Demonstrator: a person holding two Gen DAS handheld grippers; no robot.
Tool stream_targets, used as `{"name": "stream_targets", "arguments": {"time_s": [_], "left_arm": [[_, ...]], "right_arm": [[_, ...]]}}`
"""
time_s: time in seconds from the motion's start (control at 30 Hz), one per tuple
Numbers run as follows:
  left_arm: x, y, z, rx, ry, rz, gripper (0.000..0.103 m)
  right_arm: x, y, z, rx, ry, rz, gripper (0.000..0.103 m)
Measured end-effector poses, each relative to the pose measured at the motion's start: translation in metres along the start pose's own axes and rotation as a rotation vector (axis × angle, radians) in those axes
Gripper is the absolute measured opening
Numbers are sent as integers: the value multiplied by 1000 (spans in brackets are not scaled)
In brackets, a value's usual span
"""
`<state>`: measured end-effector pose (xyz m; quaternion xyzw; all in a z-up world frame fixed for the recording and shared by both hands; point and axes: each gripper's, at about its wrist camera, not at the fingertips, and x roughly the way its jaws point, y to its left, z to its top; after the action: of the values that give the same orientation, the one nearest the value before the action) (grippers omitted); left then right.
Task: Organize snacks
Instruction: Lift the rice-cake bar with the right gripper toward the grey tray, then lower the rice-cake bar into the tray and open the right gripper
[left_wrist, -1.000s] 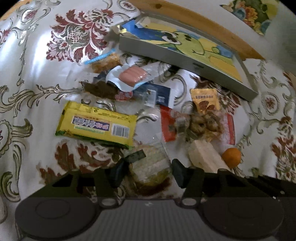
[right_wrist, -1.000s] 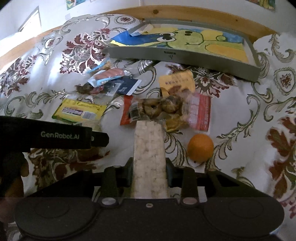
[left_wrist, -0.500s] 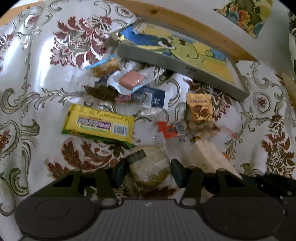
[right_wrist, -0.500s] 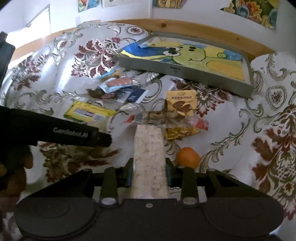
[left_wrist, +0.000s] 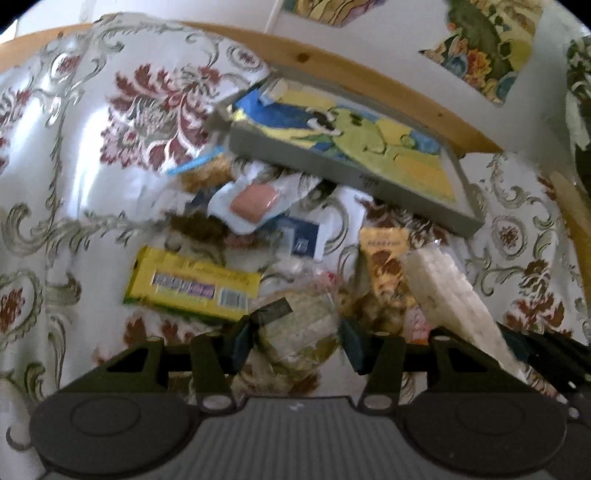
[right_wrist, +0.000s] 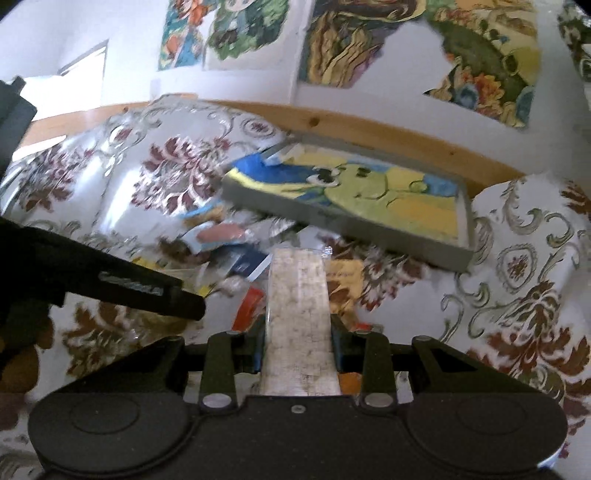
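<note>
**Both grippers loaded in front of the tray**

Landmark: shallow grey tray with a cartoon-printed floor (right_wrist: 373, 221), on the floral cloth (right_wrist: 524, 258); right gripper (right_wrist: 297, 347) clamped on a long pale rice-cracker bar in clear wrap (right_wrist: 297, 314), its tip pointing at the tray's front wall; left gripper (left_wrist: 295, 341) closed around a clear-wrapped round cake (left_wrist: 299, 332), nearer the camera than the tray; yellow rectangular packet (left_wrist: 192, 288) and pink sausage pack (left_wrist: 255, 203) lying loose before the tray.

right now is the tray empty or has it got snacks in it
Nearly empty. The tray shows its cartoon bottom bare, with only one small pale packet in the far left corner. The rice bar is not in it, clamped in the right gripper.
</note>
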<state>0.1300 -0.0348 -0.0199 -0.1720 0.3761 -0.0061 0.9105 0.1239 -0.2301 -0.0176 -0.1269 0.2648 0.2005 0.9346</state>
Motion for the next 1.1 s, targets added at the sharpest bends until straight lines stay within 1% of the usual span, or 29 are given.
{"name": "stream_targets", "arguments": {"time_s": [0.07, 0.13, 0.33, 0.5, 0.6, 0.67, 0.77, 0.87, 0.93, 1.1], "left_arm": [[1, -2, 8, -12, -13, -12, 55], [4, -6, 18, -17, -28, -24, 55], [25, -20, 64, -26, -91, -36, 55], [45, -43, 99, 58, -170, -64, 55], [60, -53, 120, 73, -201, -78, 55], [72, -57, 136, 64, -218, -86, 55], [89, -63, 153, 55, -227, -97, 56], [108, -64, 166, 33, -213, -101, 56], [121, -66, 172, 36, -192, -100, 56], [150, -70, 176, 65, -156, -74, 56]], "right_arm": [[5, -5, 4, 6, -24, -23, 35], [12, -12, 10, 8, -66, -50, 35], [43, -34, 30, 3, -217, -122, 35], [79, -53, 53, 56, -304, -178, 35], [97, -67, 67, 71, -345, -198, 35], [109, -78, 74, 95, -365, -206, 35], [127, -94, 84, 168, -382, -209, 35], [142, -106, 93, 180, -401, -210, 35], [150, -114, 95, 200, -408, -214, 35], [167, -131, 92, 242, -340, -225, 35]]}}
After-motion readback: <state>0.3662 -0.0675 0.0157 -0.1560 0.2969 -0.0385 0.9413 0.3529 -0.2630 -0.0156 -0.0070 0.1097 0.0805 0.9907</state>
